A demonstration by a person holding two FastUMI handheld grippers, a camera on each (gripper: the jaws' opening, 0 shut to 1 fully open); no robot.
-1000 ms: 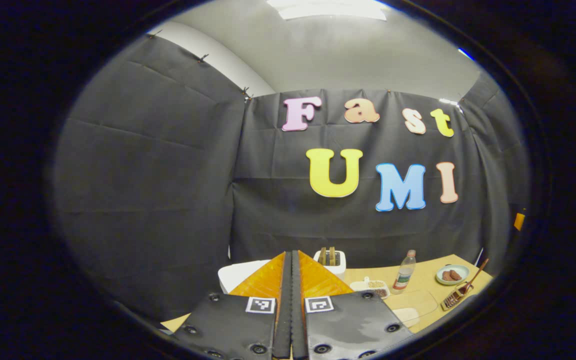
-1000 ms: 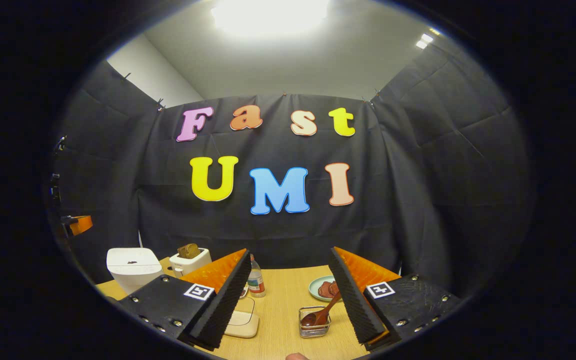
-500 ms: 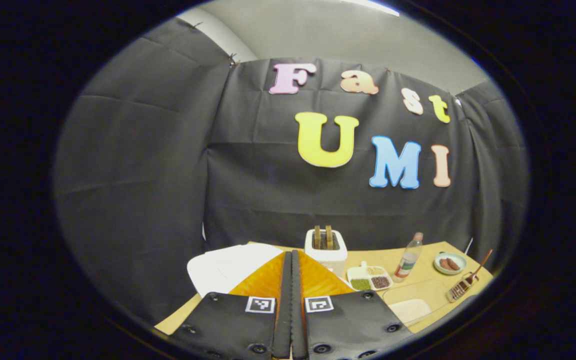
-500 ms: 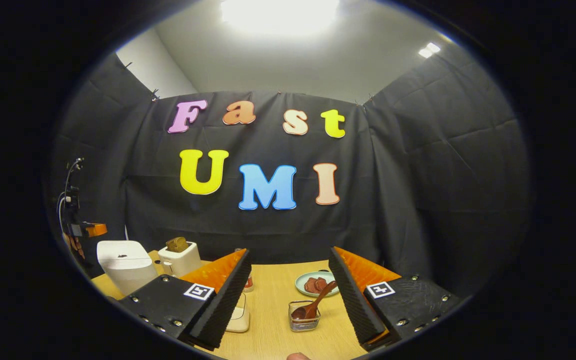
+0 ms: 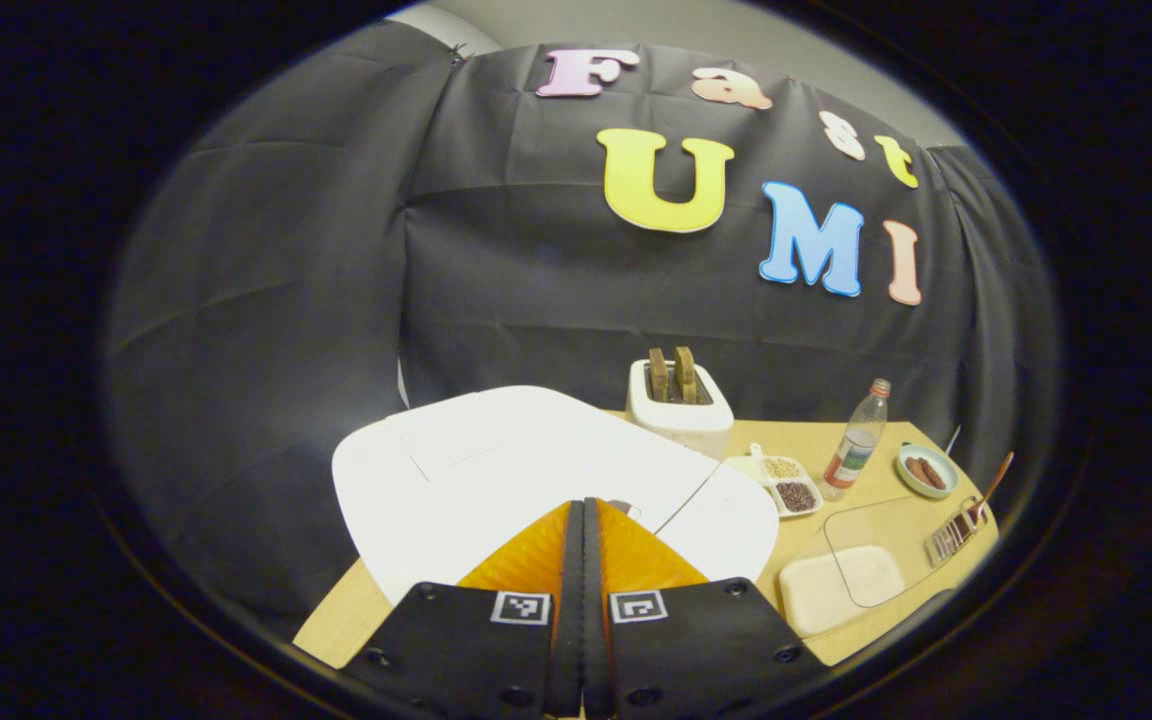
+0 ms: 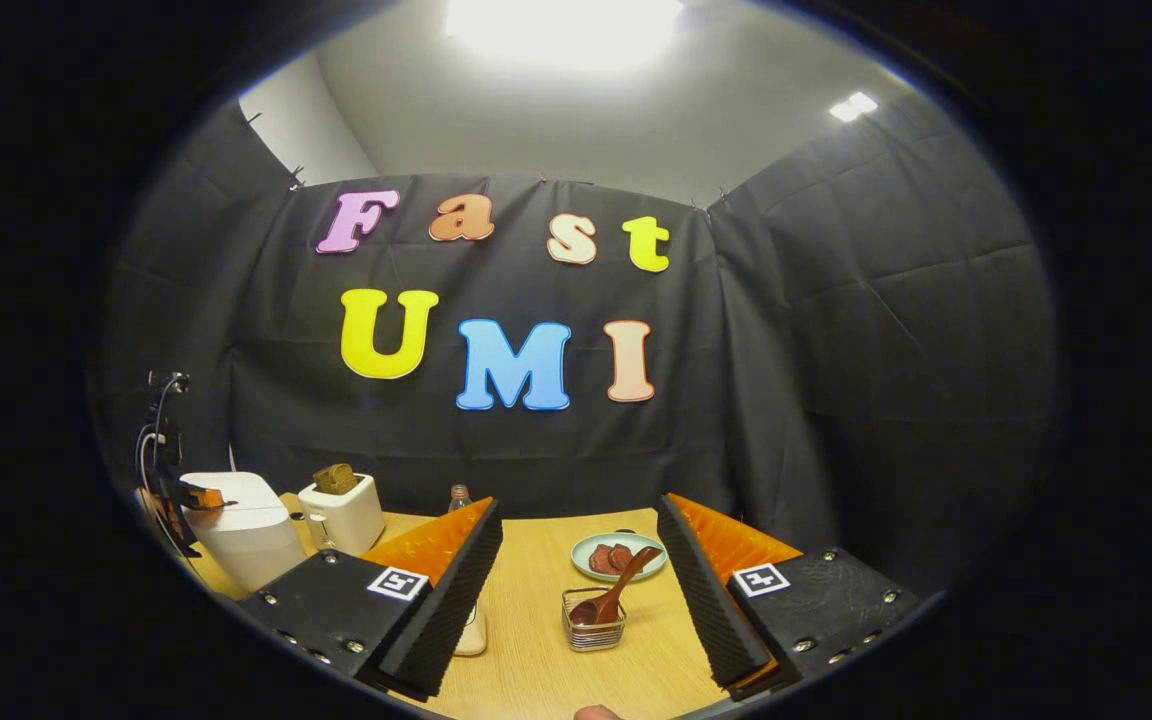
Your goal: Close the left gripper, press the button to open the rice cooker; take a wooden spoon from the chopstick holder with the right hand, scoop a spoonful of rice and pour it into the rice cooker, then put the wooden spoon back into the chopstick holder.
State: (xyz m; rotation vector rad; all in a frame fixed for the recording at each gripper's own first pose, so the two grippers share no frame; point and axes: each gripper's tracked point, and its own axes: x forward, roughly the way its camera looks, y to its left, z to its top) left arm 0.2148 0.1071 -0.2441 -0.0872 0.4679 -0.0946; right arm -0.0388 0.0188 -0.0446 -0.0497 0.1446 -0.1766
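1. In the left gripper view the left hand-held gripper [image 5: 583,520] is clenched, its two fingers pressed flat together with nothing between them, and its tip sits over the near part of the rice cooker [image 5: 496,470] lid.
2. The rice cooker is white and its lid is down; a small dark mark lies on the lid just past the fingertips (whether the tip touches the lid cannot be told).
3. In the right gripper view the right hand-held gripper [image 6: 581,560] is released, fingers spread wide and holding nothing, above the near side of the tabletop [image 6: 536,640].
4. The wooden spoon [image 6: 608,603] stands tilted in the chopstick holder [image 6: 593,632], a small wire basket between the spread fingers, bowl down and handle leaning to the far right.
5. A plate [image 6: 619,556] with dark reddish pieces lies just beyond the holder.
6. At the far left in the right gripper view stands the rice cooker [image 6: 241,525], with the left hand-held gripper [image 6: 198,495] at its top; a white toaster [image 6: 341,512] with bread in it stands beside it on the right.
7. In the left gripper view a divided dish [image 5: 784,482] of grains, a bottle [image 5: 856,442] and a clear container [image 5: 851,580] holding something white (presumably the rice) lie to the right of the cooker, with the chopstick holder [image 5: 954,535] at the far right.
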